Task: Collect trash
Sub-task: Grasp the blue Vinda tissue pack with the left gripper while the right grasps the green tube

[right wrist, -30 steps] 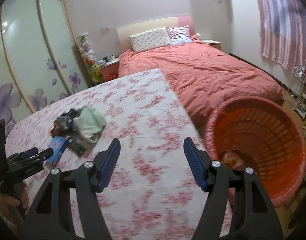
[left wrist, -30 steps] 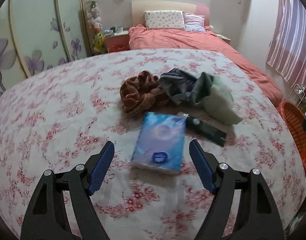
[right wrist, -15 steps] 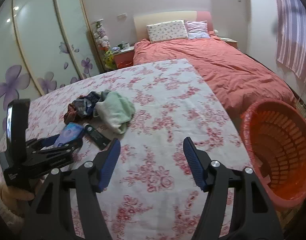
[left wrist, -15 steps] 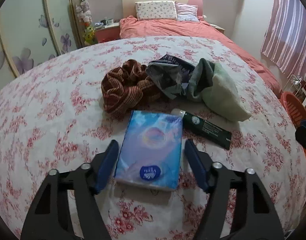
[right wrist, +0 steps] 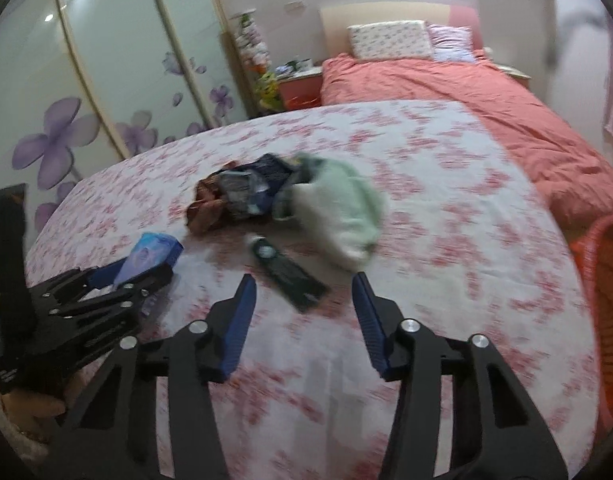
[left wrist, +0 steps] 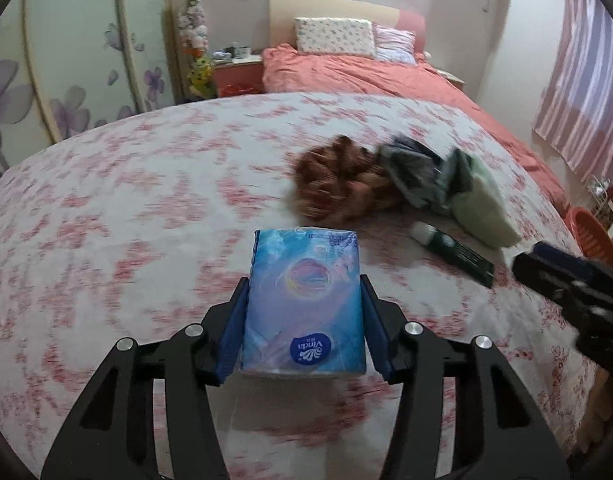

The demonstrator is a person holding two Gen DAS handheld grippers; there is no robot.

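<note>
**Tissue pack in the left jaws, right gripper nearing the dark tube**

On the pink-flowered bedspread (left wrist: pixel 106 208), at the left of the left wrist view, the wardrobe doors with purple flowers (left wrist: pixel 10 92) are standing behind the bed edge. Toward the middle, the left gripper (left wrist: pixel 304 320) is pointing down at the cover with its jaws about half open and just having been closing; the blue tissue pack (left wrist: pixel 304 300) is sitting between the blue pads (left wrist: pixel 232 328), which are lying against both of its long sides, so the pack is being clamped. Beyond it a brown knitted bundle (left wrist: pixel 338 184) is lying on the cover, touching a dark crumpled wrapper (left wrist: pixel 414 168) and a pale green cloth (left wrist: pixel 482 208). Just in front of the cloth a dark green tube with a white cap (left wrist: pixel 454 252) is lying flat. At the far right the red basket (left wrist: pixel 594 236) is peeking over the bed edge, with the black body of the other tool in front of it.

In the right wrist view, the left gripper is showing at the left edge, gripping the pack. The right gripper (right wrist: pixel 304 312) is hovering near the tube (right wrist: pixel 290 272), its jaws about half open, just having been closing, with nothing between them. The basket (right wrist: pixel 602 280) is sitting at the right edge, beside the salmon-covered bed (right wrist: pixel 486 112).
</note>
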